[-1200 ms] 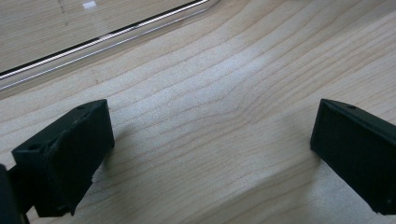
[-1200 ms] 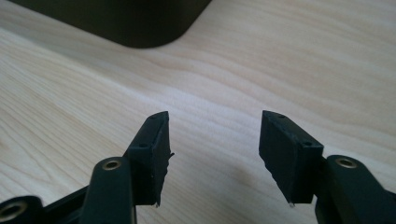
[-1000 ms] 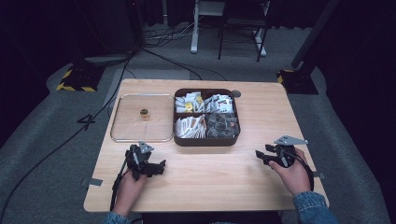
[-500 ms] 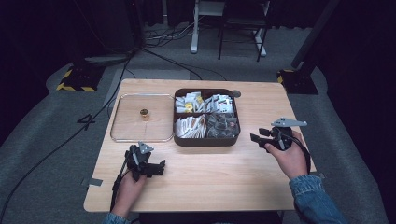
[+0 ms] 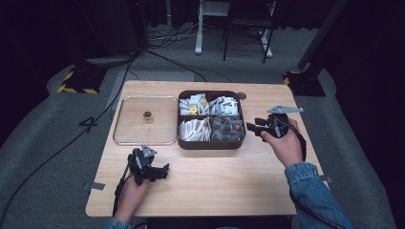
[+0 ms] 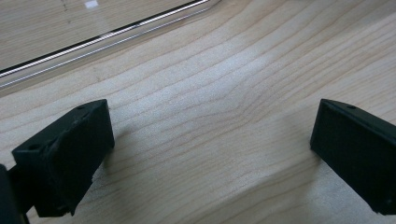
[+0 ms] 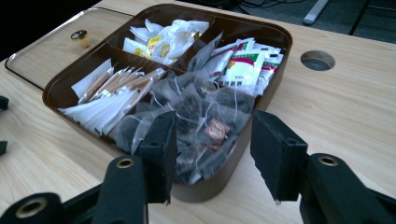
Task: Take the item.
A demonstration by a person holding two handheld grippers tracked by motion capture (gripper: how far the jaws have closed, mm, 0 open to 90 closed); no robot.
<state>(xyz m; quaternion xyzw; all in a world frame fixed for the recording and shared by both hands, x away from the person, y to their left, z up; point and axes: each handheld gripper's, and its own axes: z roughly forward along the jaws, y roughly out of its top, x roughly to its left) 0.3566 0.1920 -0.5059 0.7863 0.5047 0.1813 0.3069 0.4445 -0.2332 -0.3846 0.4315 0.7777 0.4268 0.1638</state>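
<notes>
- The pale wooden table [image 5: 224, 191] has a visible grain and a smooth, matt finish with a soft sheen.
- The clear flat lid [image 5: 129, 133] looks like glossy transparent plastic, its edge catching bright lines of light; the small brass-coloured knob [image 5: 147, 115] on it shines like metal.
- The dark brown square box [image 7: 275, 35] looks like smooth moulded plastic, faintly glossy along the rim.
- The translucent mesh tea bags [image 7: 196, 112] look like fine gauzy cloth with thin strings.
- The white paper sachets [image 7: 100, 109] look matt; the red-and-green printed packets [image 7: 243, 63] look slightly glossy.
- The right gripper [image 7: 212, 154] is matt black plastic with rough-textured pads [image 7: 275, 154] and metal-ringed holes.
</notes>
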